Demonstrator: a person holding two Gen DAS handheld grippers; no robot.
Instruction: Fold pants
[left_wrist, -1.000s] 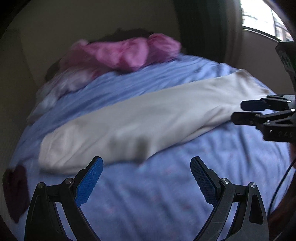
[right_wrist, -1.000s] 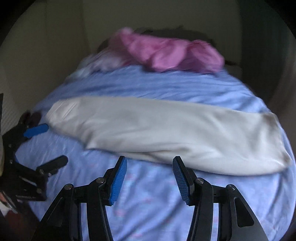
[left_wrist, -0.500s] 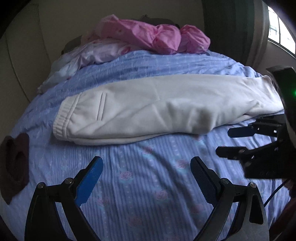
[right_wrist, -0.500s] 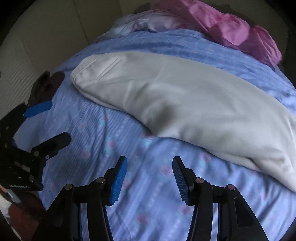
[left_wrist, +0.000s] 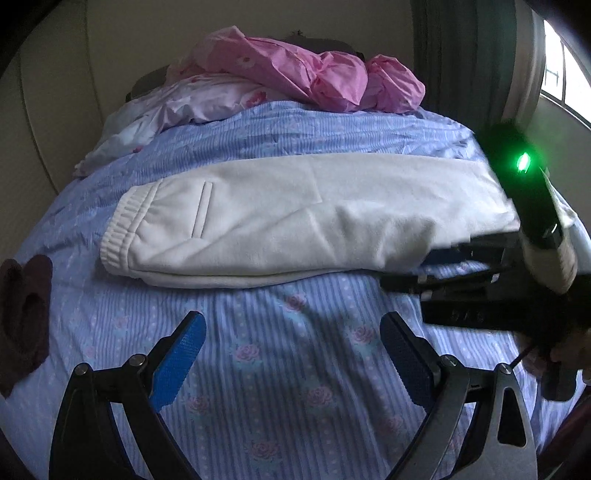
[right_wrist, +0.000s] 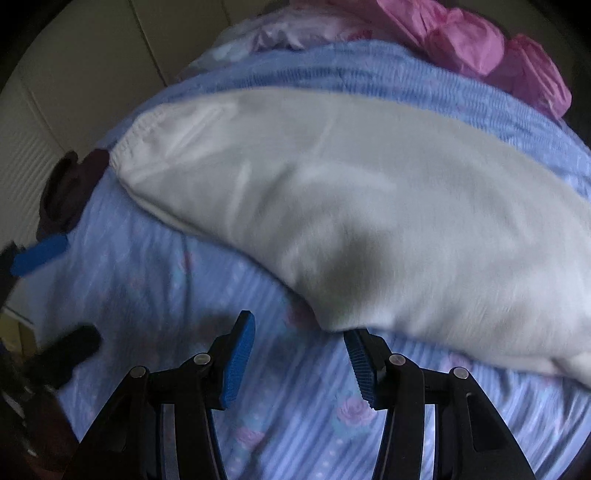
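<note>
**Cream pants lie flat as two grippers hover over the bed**

Cream pants (left_wrist: 280, 221) stretch across the middle of the left wrist frame on a blue floral bedsheet (left_wrist: 280, 354), waistband at left. The left gripper (left_wrist: 291, 350), lower centre, stands wide apart and empty. The right gripper (right_wrist: 299, 354), lower centre of its own view, is parted with nothing between its fingers, just below the pants' near edge. Pink bedding (left_wrist: 314, 74) fills the upper frame.

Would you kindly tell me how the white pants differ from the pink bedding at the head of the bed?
The white pants lie flat and stretched lengthwise across the blue bedspread; the pink bedding is bunched in a crumpled heap. The pants are plain cream-white, the pink bedding bright pink. Both rest on the bed, and neither gripper touches either.
</note>
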